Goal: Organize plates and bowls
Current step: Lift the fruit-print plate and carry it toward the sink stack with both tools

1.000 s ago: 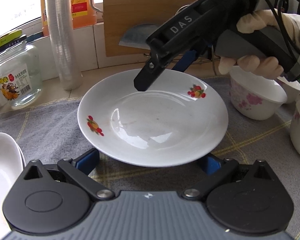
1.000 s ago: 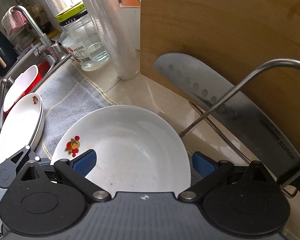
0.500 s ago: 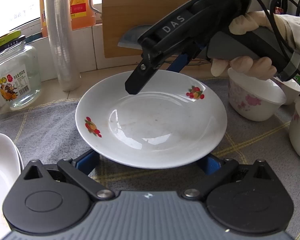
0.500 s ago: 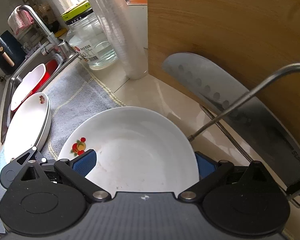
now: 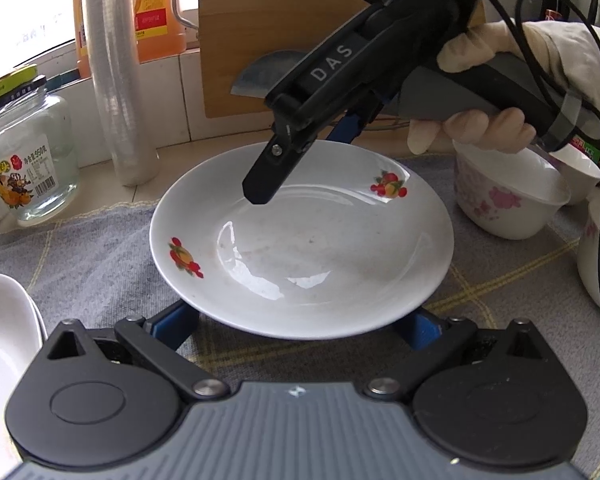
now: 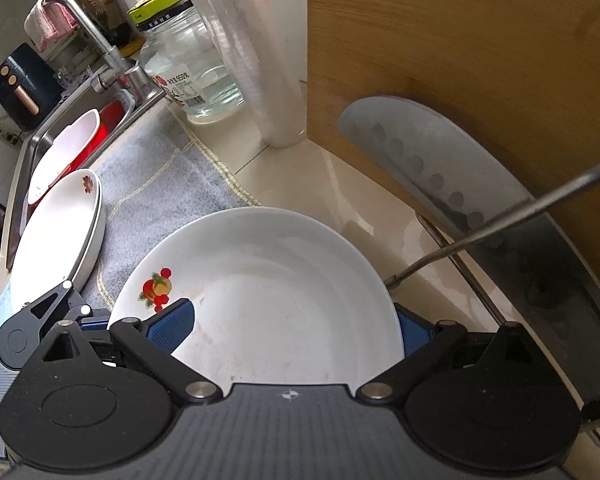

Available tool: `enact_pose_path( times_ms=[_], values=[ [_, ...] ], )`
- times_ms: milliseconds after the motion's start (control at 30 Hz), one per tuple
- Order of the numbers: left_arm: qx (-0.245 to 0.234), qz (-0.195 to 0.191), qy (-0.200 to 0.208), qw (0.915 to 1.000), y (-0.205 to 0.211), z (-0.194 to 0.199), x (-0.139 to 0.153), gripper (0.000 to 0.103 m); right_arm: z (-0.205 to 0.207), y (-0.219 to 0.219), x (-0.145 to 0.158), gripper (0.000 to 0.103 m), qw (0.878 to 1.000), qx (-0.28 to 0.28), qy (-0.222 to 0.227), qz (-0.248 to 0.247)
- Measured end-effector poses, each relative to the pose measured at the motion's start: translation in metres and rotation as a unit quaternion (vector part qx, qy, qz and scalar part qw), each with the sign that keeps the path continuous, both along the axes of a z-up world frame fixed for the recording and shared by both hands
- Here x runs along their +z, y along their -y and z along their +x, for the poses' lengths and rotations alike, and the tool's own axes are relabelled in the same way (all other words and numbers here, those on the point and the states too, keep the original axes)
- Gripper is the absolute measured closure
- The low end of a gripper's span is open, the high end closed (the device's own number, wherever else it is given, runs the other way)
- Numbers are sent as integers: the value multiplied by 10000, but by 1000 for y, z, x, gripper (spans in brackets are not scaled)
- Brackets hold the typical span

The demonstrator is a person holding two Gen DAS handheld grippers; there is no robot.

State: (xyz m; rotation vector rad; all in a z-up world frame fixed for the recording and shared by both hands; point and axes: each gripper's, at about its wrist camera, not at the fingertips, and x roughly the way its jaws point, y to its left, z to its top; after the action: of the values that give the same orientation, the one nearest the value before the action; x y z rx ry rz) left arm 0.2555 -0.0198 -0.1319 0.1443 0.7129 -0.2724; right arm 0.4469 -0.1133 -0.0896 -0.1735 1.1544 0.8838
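Kitchen surface (image 5: 100, 184) of pale tile carries a grey-blue cloth (image 5: 84, 256) with yellow lines, and on that cloth, in the left wrist view, lies a white plate (image 5: 300, 240) with two fruit prints. Left claw (image 5: 296, 326) stands wide open, its blue pads at either side of the plate's near rim, holding nothing. Right claw (image 5: 304, 152) reaches in from above at the far rim, with one finger over the plate and one below the edge; whether it presses the rim I cannot tell. "DAS" is printed on its black arm, and a gloved hand (image 5: 496, 80) grips the handle. A flowered bowl (image 5: 504, 200) sits just right of the plate, and a glass jar (image 5: 24, 160) with "950" on its label stands back left beside a roll of clear film (image 5: 116, 80); an orange bottle (image 5: 156, 12) is behind. From the right wrist view the plate (image 6: 268, 292) fills the space between the spread pads, one pad lying over its rim. Open cloth (image 6: 160, 184) lies to the left up to stacked white plates (image 6: 56, 232) at the sink (image 6: 24, 156) edge. A cutting board (image 6: 460, 60) and cleaver (image 6: 440, 168) crowd the right side.
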Motion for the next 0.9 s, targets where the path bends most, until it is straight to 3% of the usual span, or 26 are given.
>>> enact_pose_path(
  times_ms=[200,900],
  values=[
    [-72,153,113,9998,3,-3,1,0,0,-1,1,1,10000,35,25,-16],
    [8,16,-68,10000,-5,-1,7,1,-14,-1,8,1,9999,83,95,-16]
  ],
)
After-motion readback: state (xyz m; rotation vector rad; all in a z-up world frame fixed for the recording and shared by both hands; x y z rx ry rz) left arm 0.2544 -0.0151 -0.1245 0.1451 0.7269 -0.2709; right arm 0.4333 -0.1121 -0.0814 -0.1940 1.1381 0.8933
